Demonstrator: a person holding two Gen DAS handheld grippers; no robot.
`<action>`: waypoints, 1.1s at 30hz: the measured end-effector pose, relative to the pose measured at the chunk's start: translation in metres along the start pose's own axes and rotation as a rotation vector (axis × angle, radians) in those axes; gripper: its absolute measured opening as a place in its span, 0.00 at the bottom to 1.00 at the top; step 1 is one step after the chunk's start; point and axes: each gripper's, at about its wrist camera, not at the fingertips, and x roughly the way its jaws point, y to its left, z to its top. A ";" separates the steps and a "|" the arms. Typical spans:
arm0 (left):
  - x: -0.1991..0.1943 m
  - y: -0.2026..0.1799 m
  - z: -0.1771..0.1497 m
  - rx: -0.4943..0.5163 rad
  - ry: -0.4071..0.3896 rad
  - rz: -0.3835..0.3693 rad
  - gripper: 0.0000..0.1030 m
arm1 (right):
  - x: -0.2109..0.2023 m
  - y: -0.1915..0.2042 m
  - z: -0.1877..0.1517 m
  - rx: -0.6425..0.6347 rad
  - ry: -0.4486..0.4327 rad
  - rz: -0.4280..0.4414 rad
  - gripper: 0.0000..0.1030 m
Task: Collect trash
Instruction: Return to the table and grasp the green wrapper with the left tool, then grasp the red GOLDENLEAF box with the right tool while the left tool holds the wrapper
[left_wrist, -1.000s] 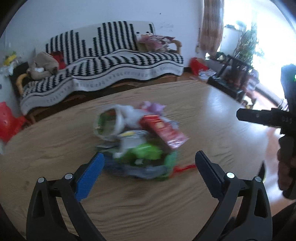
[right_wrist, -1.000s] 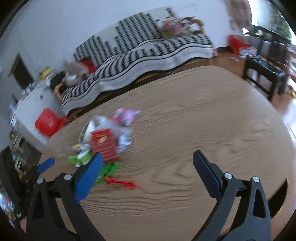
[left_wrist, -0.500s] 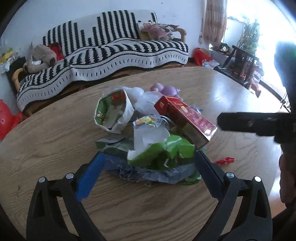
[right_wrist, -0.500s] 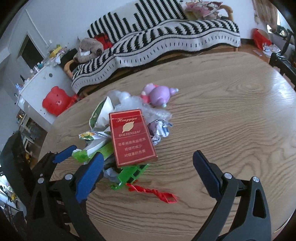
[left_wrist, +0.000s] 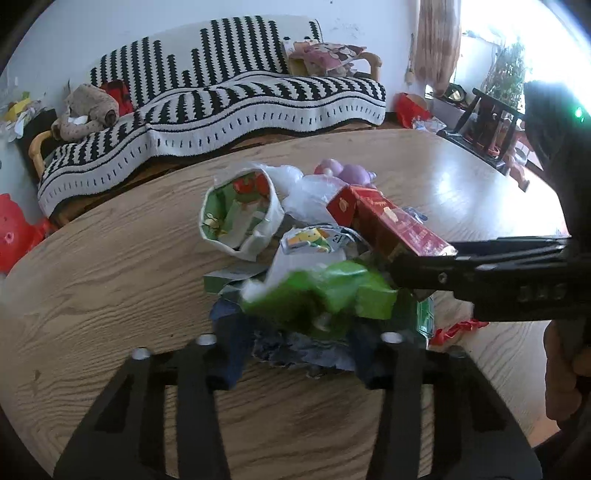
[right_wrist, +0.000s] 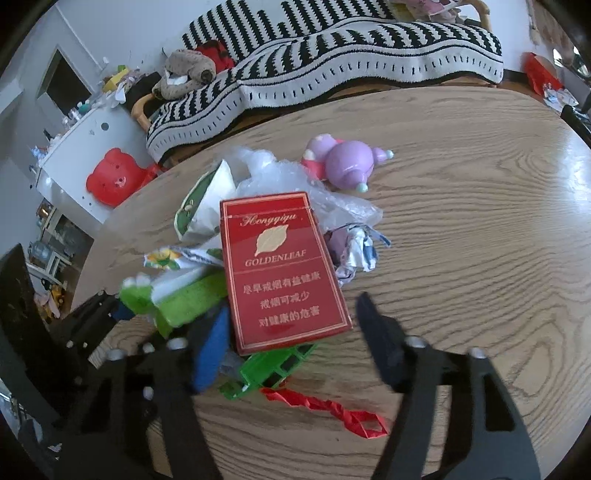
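Observation:
A trash pile lies on the oval wooden table (left_wrist: 110, 295): a red cigarette box (right_wrist: 280, 266) on top, a green wrapper (left_wrist: 325, 295), a white-and-green snack bag (left_wrist: 236, 214), clear plastic (right_wrist: 280, 173), crumpled foil (right_wrist: 354, 251), a green plastic piece (right_wrist: 273, 369) and a red ribbon (right_wrist: 332, 406). My left gripper (left_wrist: 299, 354) is partly closed around the pile's near edge, with the green wrapper and grey-blue scrap between its fingers. My right gripper (right_wrist: 295, 343) is partly closed around the red box's near end; whether either pinches anything is unclear.
A purple toy (right_wrist: 347, 162) lies beyond the pile. A black-and-white striped sofa (left_wrist: 236, 96) stands behind the table, with a red bear-shaped object (right_wrist: 114, 177) at its left. A dark chair (left_wrist: 487, 125) stands at the right.
Both grippers have moved in on the pile and their fingers have narrowed from wide open. The right gripper now reaches the red box.

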 end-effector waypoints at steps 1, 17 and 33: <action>-0.001 0.000 0.000 0.000 0.002 0.015 0.35 | 0.001 0.001 0.000 -0.006 0.001 -0.006 0.57; -0.063 0.019 0.013 -0.079 -0.123 0.045 0.30 | -0.065 -0.004 -0.007 -0.002 -0.149 -0.048 0.55; -0.074 0.025 0.011 -0.119 -0.138 0.073 0.30 | -0.079 -0.016 -0.020 0.031 -0.150 -0.073 0.55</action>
